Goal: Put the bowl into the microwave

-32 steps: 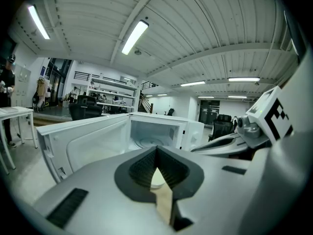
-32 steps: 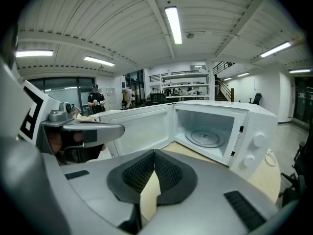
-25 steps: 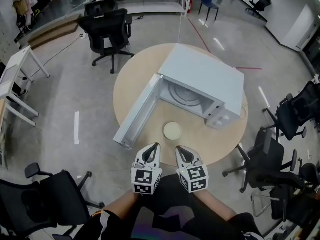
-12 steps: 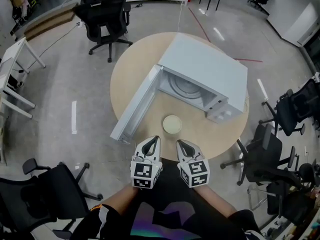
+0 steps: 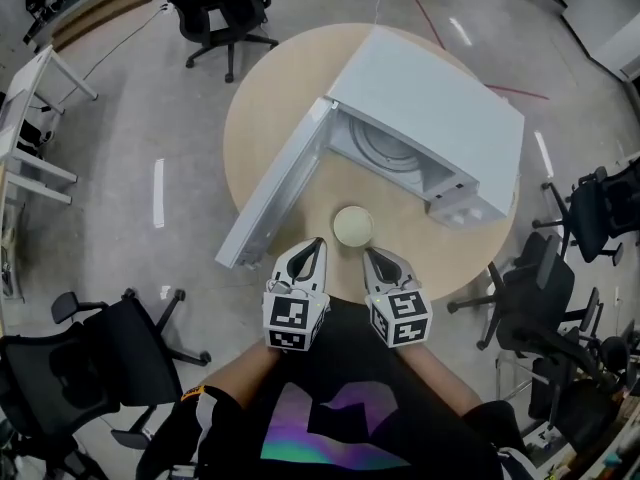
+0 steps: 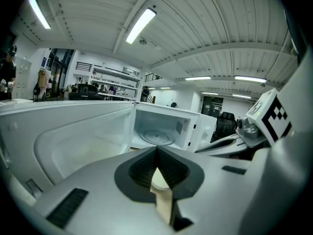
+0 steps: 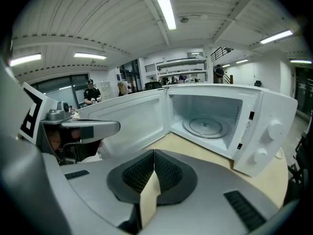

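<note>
Bowl (image 5: 352, 226) on round table (image 5: 250, 138), open microwave (image 5: 430, 118) at its 1 o'clock, left hand-held gripper (image 5: 316, 244) at 7 o'clock, right hand-held gripper (image 5: 370, 254) at 5 o'clock, both with jaws pressed together, holding nothing

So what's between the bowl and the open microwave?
Nothing. The head view shows only bare tabletop between the bowl and the opening of the microwave. The open door stands off to the left, clear of that stretch.

the left claw (image 5: 316, 244) and right claw (image 5: 369, 255) are held side by side just ahead of the person's torso, tips pointing forward and slightly toward each other. each has its jaws pressed together, gripping nothing. bare forearms (image 5: 246, 378) angle inward behind them.
</note>
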A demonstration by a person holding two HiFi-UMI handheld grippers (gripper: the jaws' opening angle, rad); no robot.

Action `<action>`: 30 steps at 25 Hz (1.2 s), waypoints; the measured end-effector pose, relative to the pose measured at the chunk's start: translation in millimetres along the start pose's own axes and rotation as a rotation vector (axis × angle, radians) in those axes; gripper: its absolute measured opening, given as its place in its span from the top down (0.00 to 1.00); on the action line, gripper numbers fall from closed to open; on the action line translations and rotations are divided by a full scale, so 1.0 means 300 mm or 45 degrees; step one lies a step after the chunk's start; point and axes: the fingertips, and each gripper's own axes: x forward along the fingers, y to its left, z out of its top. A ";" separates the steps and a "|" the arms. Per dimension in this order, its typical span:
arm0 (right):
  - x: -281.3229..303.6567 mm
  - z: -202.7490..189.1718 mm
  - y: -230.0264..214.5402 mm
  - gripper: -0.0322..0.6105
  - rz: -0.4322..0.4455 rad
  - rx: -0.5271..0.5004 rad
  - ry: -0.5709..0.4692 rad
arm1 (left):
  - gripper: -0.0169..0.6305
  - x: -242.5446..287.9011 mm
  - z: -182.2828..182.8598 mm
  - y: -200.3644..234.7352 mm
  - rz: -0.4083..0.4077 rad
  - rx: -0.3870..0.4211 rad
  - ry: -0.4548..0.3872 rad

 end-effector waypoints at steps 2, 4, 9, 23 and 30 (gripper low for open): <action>0.019 -0.008 -0.025 0.93 0.005 0.017 0.014 | 0.90 0.030 -0.009 0.006 0.010 0.001 0.013; 0.038 -0.013 -0.046 0.93 0.013 0.028 0.027 | 0.90 0.058 -0.019 0.007 0.012 0.000 0.032; 0.081 -0.029 -0.108 0.93 0.025 0.058 0.056 | 0.90 0.127 -0.047 0.001 0.021 0.003 0.077; 0.211 -0.084 -0.246 0.93 0.029 0.090 0.184 | 0.90 0.259 -0.084 0.019 0.069 -0.008 0.141; 0.277 -0.110 -0.277 0.92 0.058 0.111 0.225 | 0.90 0.304 -0.101 0.042 0.110 0.007 0.174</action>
